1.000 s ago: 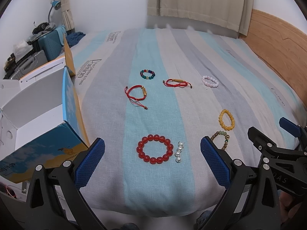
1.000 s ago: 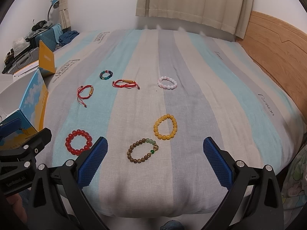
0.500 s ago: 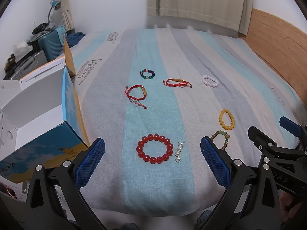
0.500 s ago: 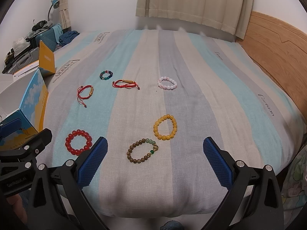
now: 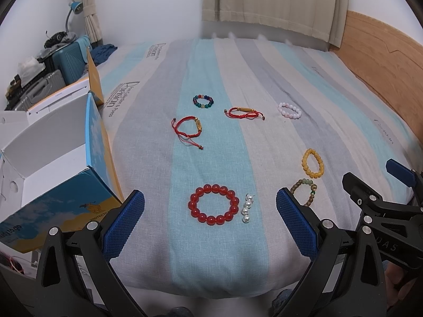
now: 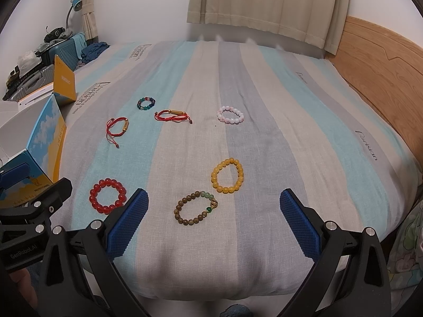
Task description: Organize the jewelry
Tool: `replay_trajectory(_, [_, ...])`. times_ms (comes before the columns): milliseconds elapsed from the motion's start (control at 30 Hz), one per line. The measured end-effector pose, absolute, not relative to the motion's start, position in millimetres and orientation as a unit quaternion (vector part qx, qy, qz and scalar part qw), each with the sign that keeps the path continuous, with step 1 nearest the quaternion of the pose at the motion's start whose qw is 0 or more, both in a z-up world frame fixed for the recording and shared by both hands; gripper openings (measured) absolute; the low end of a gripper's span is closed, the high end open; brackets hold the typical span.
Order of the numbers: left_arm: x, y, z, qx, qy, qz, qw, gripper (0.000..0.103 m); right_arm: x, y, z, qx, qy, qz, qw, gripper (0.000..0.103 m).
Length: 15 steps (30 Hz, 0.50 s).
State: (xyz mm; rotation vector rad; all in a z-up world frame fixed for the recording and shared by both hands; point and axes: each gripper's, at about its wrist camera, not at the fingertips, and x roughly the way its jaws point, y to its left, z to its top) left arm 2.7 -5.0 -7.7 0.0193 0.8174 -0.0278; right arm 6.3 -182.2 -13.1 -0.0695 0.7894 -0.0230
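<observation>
Several bracelets lie spread on the striped bed (image 5: 211,251). Nearest my open left gripper (image 5: 210,223) is a red bead bracelet (image 5: 213,208) with a short pearl string (image 5: 247,208) beside it. In front of my open right gripper (image 6: 214,223) lie a brown bead bracelet (image 6: 196,208) and a yellow bead bracelet (image 6: 227,175). Farther back are a red cord bracelet (image 5: 189,129), a second red cord bracelet with a gold tube (image 5: 244,112), a dark multicolour bead bracelet (image 5: 203,101) and a pale pink bead bracelet (image 5: 289,110). Both grippers hold nothing.
An open cardboard box (image 5: 50,158) with a blue and yellow outside stands at the bed's left edge. Suitcases (image 5: 68,63) and a lamp sit in the far left corner. A wooden headboard (image 6: 383,68) runs along the right, curtains hang behind.
</observation>
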Motion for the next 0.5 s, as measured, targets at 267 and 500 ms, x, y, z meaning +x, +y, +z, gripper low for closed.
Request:
replay_trajectory(267, [3.0,-5.2,-7.7,0.009,0.398,-0.012,0.917,0.097,6.8,-182.7,-13.1,-0.034,0.385,-0.011,0.922,0.096])
replay_trajectory(500, [3.6,-4.8,-7.6,0.010,0.397,-0.012,0.918,0.097,7.7,-183.5,-13.7,-0.035,0.386,-0.010,0.922,0.096])
